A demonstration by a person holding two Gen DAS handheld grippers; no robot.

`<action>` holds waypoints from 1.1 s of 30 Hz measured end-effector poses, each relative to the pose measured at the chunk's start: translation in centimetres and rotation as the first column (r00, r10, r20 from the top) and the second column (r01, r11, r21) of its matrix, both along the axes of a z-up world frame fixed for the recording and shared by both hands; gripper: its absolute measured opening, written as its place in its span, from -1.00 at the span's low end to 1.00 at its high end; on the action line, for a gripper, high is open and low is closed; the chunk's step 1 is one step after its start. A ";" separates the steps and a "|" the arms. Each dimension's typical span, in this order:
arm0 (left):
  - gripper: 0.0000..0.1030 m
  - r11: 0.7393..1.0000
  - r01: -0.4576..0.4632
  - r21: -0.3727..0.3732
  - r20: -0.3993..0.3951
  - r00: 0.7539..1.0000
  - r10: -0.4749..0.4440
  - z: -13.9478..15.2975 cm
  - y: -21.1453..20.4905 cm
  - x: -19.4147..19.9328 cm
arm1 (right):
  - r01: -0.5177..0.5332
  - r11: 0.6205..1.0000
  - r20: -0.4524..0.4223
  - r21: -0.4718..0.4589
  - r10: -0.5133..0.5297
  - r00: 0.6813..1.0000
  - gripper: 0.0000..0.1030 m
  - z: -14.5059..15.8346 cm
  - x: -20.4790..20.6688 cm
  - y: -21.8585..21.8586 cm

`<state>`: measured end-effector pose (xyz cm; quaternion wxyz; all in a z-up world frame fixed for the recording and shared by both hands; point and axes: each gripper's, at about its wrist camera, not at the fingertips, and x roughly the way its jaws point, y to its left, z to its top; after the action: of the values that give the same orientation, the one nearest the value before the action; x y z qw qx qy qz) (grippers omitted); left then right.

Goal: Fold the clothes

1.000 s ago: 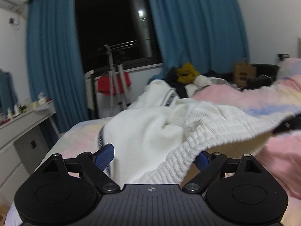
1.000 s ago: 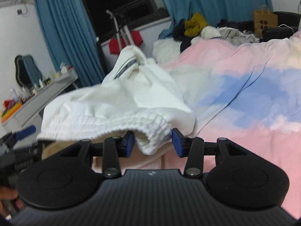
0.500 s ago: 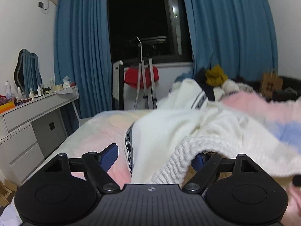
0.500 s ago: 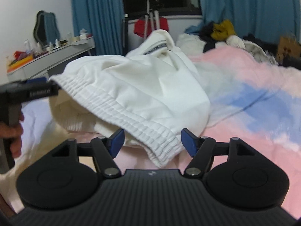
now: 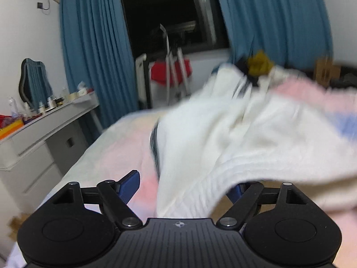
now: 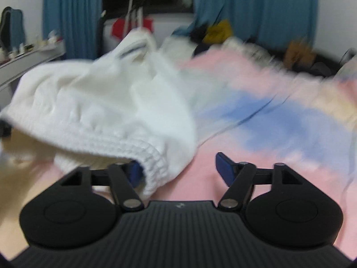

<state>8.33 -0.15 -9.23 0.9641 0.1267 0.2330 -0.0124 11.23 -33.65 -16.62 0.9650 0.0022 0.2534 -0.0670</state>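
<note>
A white knitted garment (image 5: 245, 138) with a ribbed elastic waistband and a dark side stripe lies bunched on the bed. In the left wrist view the waistband (image 5: 200, 185) droops between the jaws of my left gripper (image 5: 183, 185) and hides its right pad; the left pad stands apart from the cloth, so this gripper is open. In the right wrist view the same garment (image 6: 107, 102) lies ahead to the left. Its waistband corner (image 6: 154, 160) rests against the left finger of my right gripper (image 6: 179, 167). Those jaws are closing but still wide, and the right pad is bare.
The bed cover (image 6: 267, 120) is pink, blue and pale yellow. A white dresser (image 5: 44, 129) with small bottles stands left of the bed. Behind are blue curtains (image 5: 93, 55), a drying rack with a red garment (image 5: 171, 71), a clothes pile (image 5: 260, 65) and a paper bag (image 5: 325, 71).
My right gripper's jaws, close around the waistband corner a second ago, have spread wide, and the cloth now sits at the left finger. Both views have swung and are blurred.
</note>
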 end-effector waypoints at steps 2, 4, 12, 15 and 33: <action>0.48 0.999 -0.017 0.029 -0.064 0.998 0.019 -1.0 -0.3 -0.1 | 0.012 1.000 0.042 0.012 -0.013 0.999 -0.26 0.6 -0.5 -0.3; 0.43 0.999 -0.025 0.020 -0.089 0.996 0.027 -1.4 -0.1 -0.2 | 0.013 0.999 0.048 0.046 -0.015 0.999 -0.44 0.9 -0.6 -0.7; -0.40 0.988 -0.046 -0.148 -0.010 0.999 0.045 1.4 1.7 -0.4 | -0.070 0.984 -0.016 0.163 0.073 0.997 -0.66 0.0 0.1 -1.0; -0.54 0.977 -0.064 -0.204 0.046 0.996 0.075 4.3 3.0 -0.7 | -0.145 0.962 -0.019 0.232 0.153 0.988 -0.67 0.5 -0.8 -0.1; -0.81 0.964 -0.227 -0.141 0.119 0.962 0.244 19.1 20.6 9.8 | -0.611 0.615 0.095 0.499 0.662 0.744 -0.65 4.2 1.4 23.0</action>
<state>18.18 20.46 9.87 0.9784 0.0375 0.1792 0.0964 12.66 -10.61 -12.40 0.8766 0.1584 0.2930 0.3474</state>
